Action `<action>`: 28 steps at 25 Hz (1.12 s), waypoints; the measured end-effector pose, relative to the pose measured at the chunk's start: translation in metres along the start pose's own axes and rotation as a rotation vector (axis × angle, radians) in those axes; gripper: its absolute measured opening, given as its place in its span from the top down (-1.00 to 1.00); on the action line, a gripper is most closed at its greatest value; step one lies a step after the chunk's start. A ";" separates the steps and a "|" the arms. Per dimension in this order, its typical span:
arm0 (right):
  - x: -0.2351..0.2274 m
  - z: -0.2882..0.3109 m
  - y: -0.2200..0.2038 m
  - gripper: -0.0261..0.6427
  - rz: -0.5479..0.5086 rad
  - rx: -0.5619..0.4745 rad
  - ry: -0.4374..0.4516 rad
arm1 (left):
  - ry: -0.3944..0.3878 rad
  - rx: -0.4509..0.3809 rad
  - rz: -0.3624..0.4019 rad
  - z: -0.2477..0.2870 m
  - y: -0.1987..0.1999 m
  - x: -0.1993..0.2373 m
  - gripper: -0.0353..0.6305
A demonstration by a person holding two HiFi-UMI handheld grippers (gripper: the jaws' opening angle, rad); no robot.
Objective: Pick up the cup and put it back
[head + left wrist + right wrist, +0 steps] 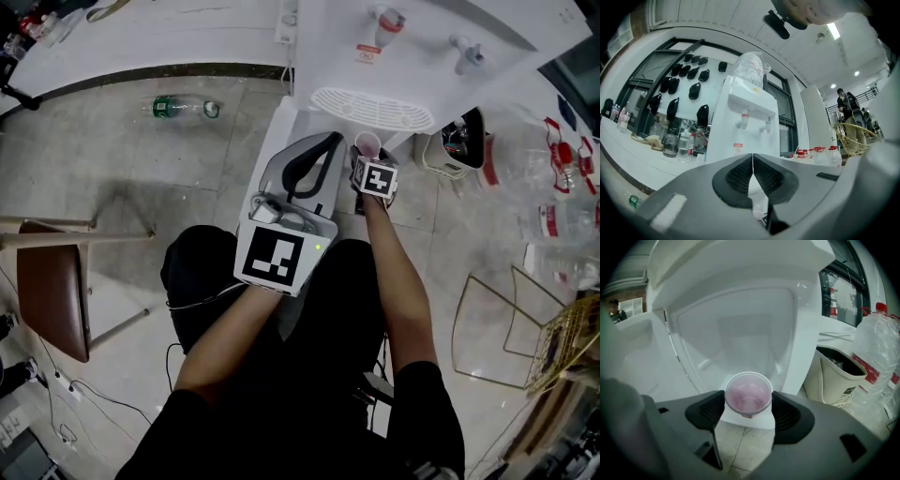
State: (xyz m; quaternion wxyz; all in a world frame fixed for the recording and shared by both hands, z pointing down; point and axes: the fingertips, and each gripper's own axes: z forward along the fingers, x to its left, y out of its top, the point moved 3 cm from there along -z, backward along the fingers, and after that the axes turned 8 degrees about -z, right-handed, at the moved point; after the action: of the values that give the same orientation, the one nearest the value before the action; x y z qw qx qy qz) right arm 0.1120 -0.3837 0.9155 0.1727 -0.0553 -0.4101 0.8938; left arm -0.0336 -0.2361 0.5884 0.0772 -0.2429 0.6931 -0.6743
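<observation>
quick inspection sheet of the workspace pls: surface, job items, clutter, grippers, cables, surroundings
surface: tiled floor; water dispenser with drip tray
job's things: pink cup, upright, looks empty, held in front of the dispenser
clutter: green bottle lying on the floor; water jug
grippers: left gripper shut, empty; right gripper shut on the cup
cables: power strip lead on the floor
surroundings: chair, waste bin, wire basket

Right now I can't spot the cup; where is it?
The cup is held between the fingers of the right gripper, just in front of the white drip tray in the head view.
</observation>
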 end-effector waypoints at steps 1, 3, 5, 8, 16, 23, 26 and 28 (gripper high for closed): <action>0.001 -0.005 0.001 0.02 -0.008 -0.004 0.012 | -0.001 -0.001 0.010 0.001 0.000 -0.002 0.87; 0.004 -0.018 0.004 0.02 -0.027 -0.013 0.041 | -0.005 -0.001 0.020 0.004 -0.002 -0.005 0.87; 0.006 -0.035 0.008 0.02 -0.042 -0.018 0.060 | -0.012 0.001 0.028 0.007 -0.005 -0.008 0.87; 0.006 -0.060 0.012 0.02 -0.063 -0.020 0.080 | -0.010 0.004 0.034 0.011 -0.007 -0.008 0.87; 0.005 -0.107 0.012 0.02 -0.122 -0.040 0.125 | 0.012 0.009 0.027 0.015 -0.008 -0.004 0.87; 0.005 -0.140 0.015 0.02 -0.152 -0.044 0.167 | 0.014 0.018 0.030 0.017 -0.011 -0.003 0.87; 0.004 -0.156 0.022 0.02 -0.150 -0.047 0.193 | 0.019 0.008 0.033 0.018 -0.009 -0.001 0.87; 0.003 -0.167 0.026 0.02 -0.145 -0.044 0.208 | 0.022 0.003 0.039 0.018 -0.008 -0.001 0.87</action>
State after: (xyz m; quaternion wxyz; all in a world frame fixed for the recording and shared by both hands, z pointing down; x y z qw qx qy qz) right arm 0.1424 -0.2792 0.7861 0.2771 -0.1219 -0.4124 0.8592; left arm -0.0228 -0.2516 0.5946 0.0832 -0.2216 0.6976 -0.6763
